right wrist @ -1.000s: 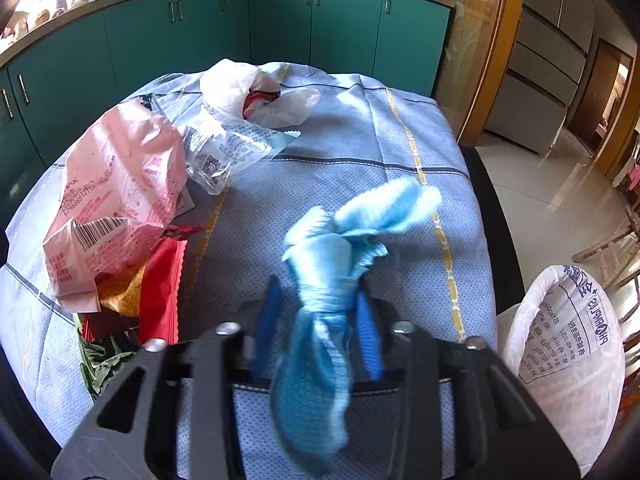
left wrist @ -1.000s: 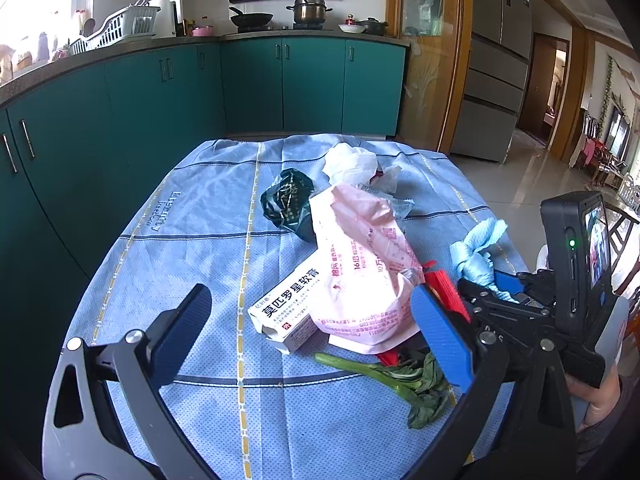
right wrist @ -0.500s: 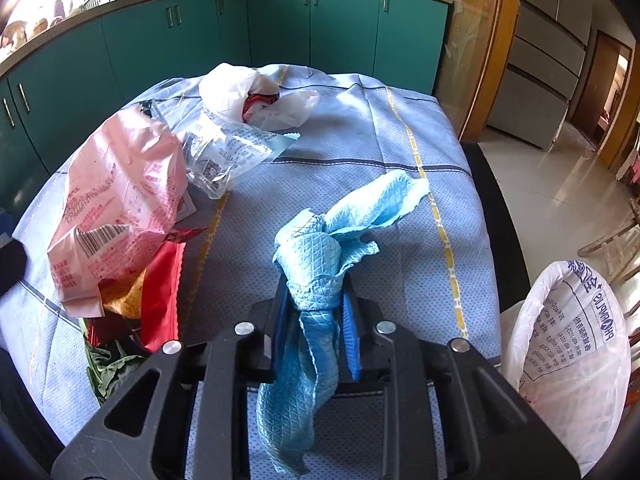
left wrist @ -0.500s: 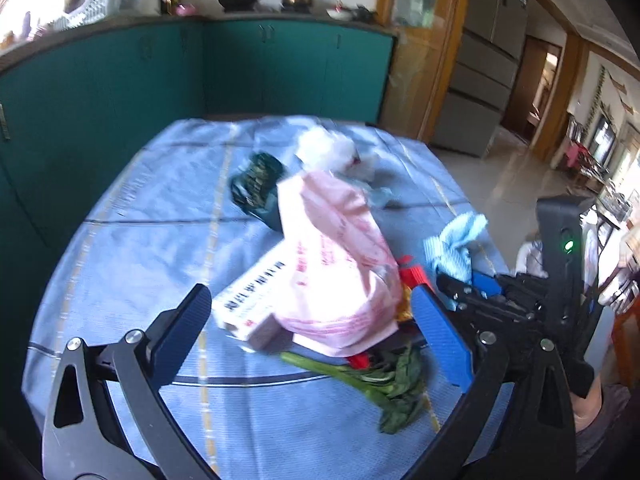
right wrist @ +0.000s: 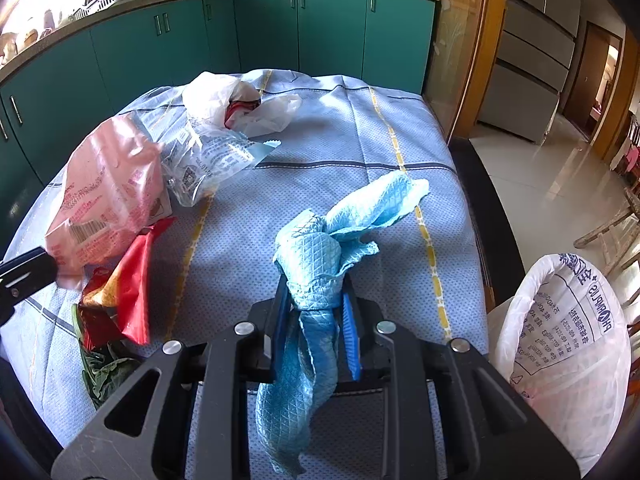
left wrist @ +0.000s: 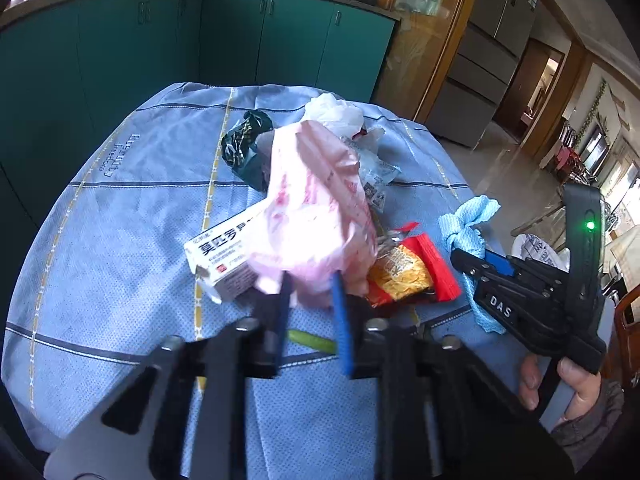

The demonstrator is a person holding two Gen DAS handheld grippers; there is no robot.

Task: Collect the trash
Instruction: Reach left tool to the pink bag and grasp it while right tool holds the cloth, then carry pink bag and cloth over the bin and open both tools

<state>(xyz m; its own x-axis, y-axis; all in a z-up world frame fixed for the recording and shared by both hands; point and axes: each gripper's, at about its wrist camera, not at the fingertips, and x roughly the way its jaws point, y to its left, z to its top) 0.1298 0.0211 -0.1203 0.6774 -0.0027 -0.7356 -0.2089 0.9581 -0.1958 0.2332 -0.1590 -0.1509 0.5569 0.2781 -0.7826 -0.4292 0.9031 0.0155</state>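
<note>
— Where do things stand?

— The left gripper (left wrist: 310, 300) has its blue fingers clenched on the bottom edge of the crinkly pink plastic bag (left wrist: 316, 208), which sits in the middle of the table among the other litter. The right gripper (right wrist: 316, 312) is grasping the pale blue quilted cloth (right wrist: 320, 264) near the table's right edge.

— How should the carry go?

— I'd lift the pink bag slowly; it seems to rest against the white cardboard medicine box (left wrist: 224, 256) and the red and yellow foil snack wrapper (left wrist: 408, 272), though the blur makes contact hard to judge. The cloth goes into the white plastic bin liner (right wrist: 568, 344) just off the table's right edge; its tail dangles, so bring it right over the opening.

— And the setting?

— A blue checked tablecloth (right wrist: 320, 152) covers the table, with teal kitchen cabinets (right wrist: 264, 36) behind its far edge.
</note>
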